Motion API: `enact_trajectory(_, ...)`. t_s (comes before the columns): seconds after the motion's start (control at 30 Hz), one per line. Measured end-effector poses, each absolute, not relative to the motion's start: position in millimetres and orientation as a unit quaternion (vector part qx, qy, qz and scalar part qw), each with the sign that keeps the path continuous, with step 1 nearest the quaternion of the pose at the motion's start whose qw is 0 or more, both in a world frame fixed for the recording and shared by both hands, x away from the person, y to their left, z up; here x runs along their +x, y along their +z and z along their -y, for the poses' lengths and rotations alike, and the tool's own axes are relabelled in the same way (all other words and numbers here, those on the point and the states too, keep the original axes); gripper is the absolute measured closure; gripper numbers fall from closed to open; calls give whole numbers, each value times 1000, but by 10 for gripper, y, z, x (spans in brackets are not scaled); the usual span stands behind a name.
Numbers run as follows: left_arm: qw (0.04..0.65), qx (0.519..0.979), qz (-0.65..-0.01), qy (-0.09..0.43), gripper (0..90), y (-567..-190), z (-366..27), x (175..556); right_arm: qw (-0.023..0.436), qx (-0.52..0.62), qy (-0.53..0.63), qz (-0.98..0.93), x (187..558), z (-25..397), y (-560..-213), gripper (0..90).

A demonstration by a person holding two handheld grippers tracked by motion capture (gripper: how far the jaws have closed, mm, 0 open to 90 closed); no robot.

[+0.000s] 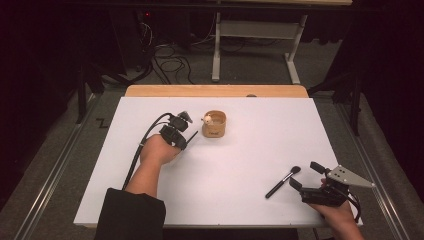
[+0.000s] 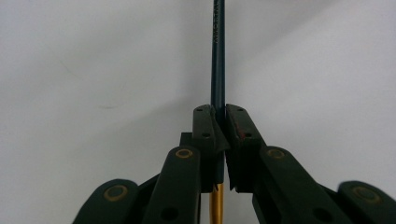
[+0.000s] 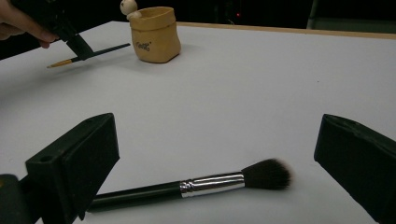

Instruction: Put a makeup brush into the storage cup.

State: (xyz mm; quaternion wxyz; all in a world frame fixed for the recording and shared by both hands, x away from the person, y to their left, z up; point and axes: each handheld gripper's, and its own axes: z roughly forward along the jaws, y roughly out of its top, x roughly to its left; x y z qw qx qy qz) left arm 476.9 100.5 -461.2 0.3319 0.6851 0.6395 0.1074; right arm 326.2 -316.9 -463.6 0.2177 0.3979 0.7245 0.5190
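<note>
You're at a white table (image 1: 260,150) with a wooden far edge, grey floor (image 1: 250,70) beyond, cables (image 1: 170,62), pretty dark room.

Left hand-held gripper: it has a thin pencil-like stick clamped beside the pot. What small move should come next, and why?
Probably carry the stick a little further toward the pot and lift its tip over the rim. The left hand-held gripper is shut on it, and the open-topped pot stands just ahead. The right hand-held gripper is open around the brush, not gripping it.
</note>
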Motion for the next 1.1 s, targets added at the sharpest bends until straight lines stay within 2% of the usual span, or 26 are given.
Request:
enact_trajectory(0.37, 365, 680, -628, 96, 833, -4520, -1042, 4602, 220, 394, 518, -726, 3253, 3165, -4631, 6)
enact_trajectory(0.6, 374, 699, -603, 91, 833, -4505, -1019, 4435, 221, 393, 517, -727, 3254, 3157, -4636, 6)
enact_trajectory(1.1, 369, 755, -533, 97, 833, -4475, -687, 4078, 221, 396, 513, -729, 3250, 3148, -4644, 5)
